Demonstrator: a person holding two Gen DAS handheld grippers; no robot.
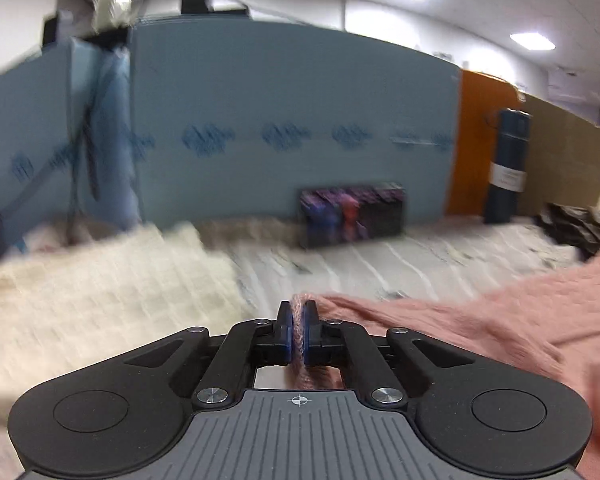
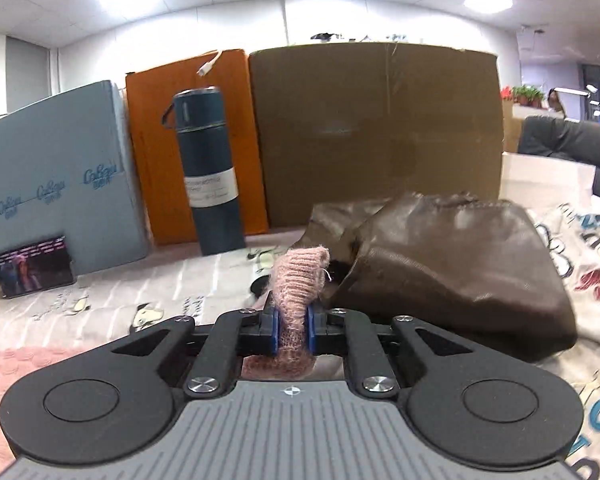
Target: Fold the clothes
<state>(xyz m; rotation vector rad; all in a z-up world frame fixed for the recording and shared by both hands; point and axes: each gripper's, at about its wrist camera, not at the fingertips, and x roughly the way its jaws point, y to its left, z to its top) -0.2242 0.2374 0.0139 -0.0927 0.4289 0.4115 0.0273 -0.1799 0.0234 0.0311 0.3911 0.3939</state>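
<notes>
- The left tool (image 1: 299,322) is seen clenched on a bunched edge of the pink knit garment (image 1: 480,332), which is pinched between its blue pads.
- From that grip, the pink garment is spread out to the right across the printed cloth (image 1: 380,264) that covers the surface.
- A cream knitted piece (image 1: 100,292) is laid on the cloth to the left of the left tool; much of this view is blurred.
- The right tool (image 2: 293,326) is likewise clenched on the pink garment, a ribbed end (image 2: 300,276) of which is pushed up above the fingertips.
- More of the pink knit is seen at the lower left of the right wrist view, flat on the surface.
- A dark brown garment (image 2: 452,268) is heaped just beyond and to the right of the right tool, with a white printed garment (image 2: 580,256) beside it.
- A dark blue flask (image 2: 210,172) is stood upright at the back of the surface, in front of an orange board (image 2: 152,140).
- A blue panel (image 2: 52,184) and a brown cardboard box (image 2: 376,132) are set on either side of that board.
- A small dark picture card (image 2: 34,266) is propped against the blue panel.
</notes>
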